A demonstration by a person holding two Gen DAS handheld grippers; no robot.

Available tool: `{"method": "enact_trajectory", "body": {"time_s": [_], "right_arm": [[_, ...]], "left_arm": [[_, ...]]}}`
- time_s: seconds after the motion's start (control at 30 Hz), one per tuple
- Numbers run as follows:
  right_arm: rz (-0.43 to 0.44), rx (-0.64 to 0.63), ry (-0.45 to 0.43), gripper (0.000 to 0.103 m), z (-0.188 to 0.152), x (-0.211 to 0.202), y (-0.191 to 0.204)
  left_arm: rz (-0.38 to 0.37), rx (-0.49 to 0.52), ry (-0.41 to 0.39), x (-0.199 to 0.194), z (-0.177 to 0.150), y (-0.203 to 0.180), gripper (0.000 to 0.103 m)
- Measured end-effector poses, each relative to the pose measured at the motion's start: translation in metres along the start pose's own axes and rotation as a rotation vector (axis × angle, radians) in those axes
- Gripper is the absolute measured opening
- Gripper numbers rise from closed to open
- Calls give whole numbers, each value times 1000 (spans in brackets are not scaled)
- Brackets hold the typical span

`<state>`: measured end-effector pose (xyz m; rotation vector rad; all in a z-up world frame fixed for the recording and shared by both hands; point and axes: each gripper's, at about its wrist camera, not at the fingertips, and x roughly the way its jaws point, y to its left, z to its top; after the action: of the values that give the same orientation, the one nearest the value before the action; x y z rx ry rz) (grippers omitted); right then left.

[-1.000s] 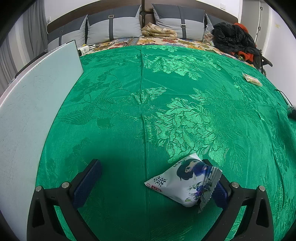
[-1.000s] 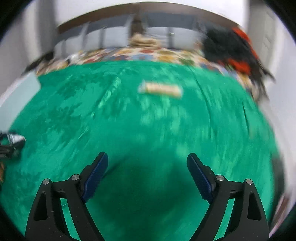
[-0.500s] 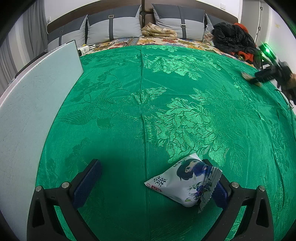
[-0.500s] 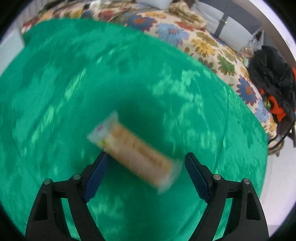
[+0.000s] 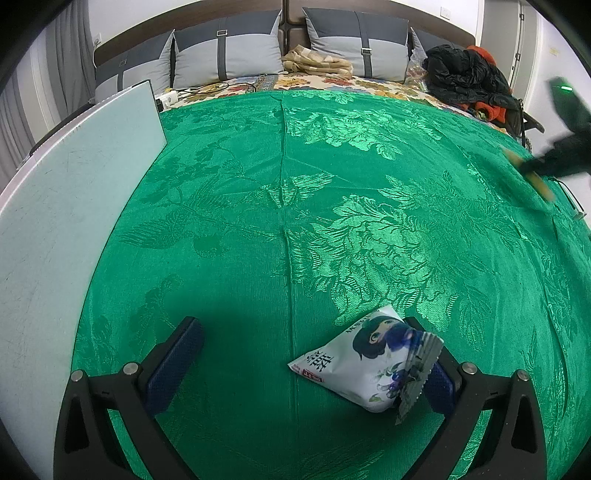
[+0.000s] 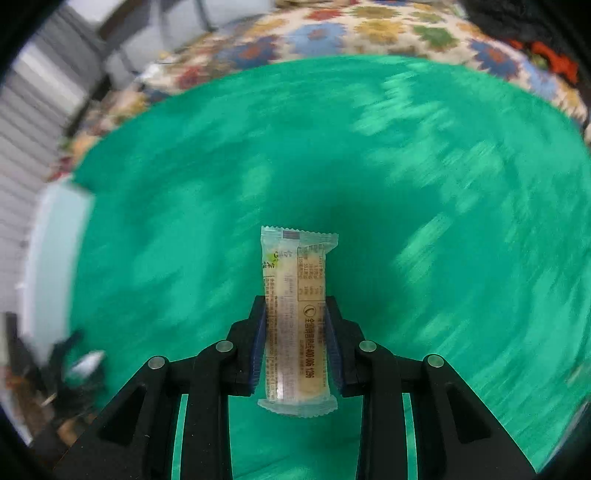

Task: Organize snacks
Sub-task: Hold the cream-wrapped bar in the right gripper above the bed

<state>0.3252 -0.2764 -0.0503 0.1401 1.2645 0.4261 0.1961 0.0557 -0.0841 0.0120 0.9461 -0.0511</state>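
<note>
A white snack pouch (image 5: pixel 373 363) with a cartoon face lies on the green bedspread (image 5: pixel 295 206), touching the inner side of my left gripper's right finger (image 5: pixel 436 376). My left gripper (image 5: pixel 299 354) is open and low over the cloth. My right gripper (image 6: pixel 295 314) is shut on a long clear-wrapped biscuit bar (image 6: pixel 295 310), held lengthwise above the cloth. In the left wrist view the right gripper (image 5: pixel 565 155) shows blurred at the far right edge with the bar.
A pale blue board (image 5: pixel 66 206) lies along the bed's left side. Grey pillows (image 5: pixel 225 55), a folded beige blanket (image 5: pixel 317 64) and a black and orange jacket (image 5: pixel 465 77) sit at the headboard end. A floral sheet (image 6: pixel 332 33) borders the green cloth.
My right gripper has closed on the biscuit bar and lifted it off the cloth, swinging sideways. The left gripper and the white pouch have not moved.
</note>
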Motion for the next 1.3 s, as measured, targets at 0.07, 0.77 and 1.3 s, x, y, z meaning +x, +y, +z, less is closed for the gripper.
{"method": "enact_trajectory", "body": {"time_s": [0.07,0.77,1.3], "right_arm": [[44,-15,-20,31,-41,-7,35],[-241,-285,-328,78,-193,43,160],[-232,-263,-323,85,-192,44,154]], "left_arm": [[0,0,0,-1,-1,0,103],[-1,0,0,-1,0,0,103],[0,0,0,-2,-1,1,103]]}}
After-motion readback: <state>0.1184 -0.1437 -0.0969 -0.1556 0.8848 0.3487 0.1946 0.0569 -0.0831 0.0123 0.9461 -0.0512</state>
